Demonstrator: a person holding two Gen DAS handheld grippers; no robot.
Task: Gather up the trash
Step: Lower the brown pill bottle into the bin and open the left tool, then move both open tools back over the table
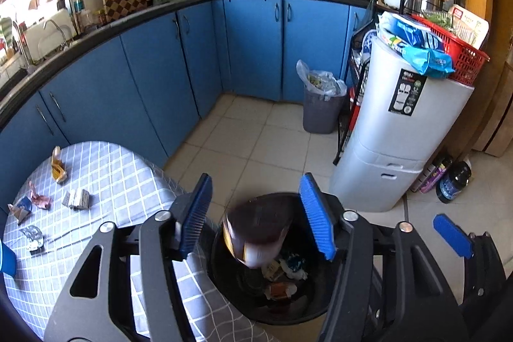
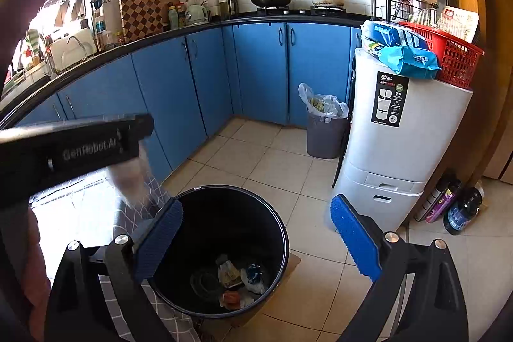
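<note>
The left gripper point(image 1: 256, 213) hangs over the black bin point(image 1: 224, 284) with its fingers point(image 1: 195, 213) parted and pressing on nothing — a blurred brown bottle point(image 1: 259, 233) sits between and just below them, apart from both pads and seemingly dropping into the bin mouth onto the wrappers already at the bottom. The right gripper point(image 2: 256, 242) has its fingers spread wide and empty, the bin point(image 2: 282, 233) straight ahead and below them. What remains lies on the checked surface point(image 1: 128, 181), off to the left of the left fingers: several crumpled scraps point(image 1: 75, 197), well apart from the bin. By my judgement the left hand is the nearer one, and its next reach goes leftward — away from the bin.
</note>
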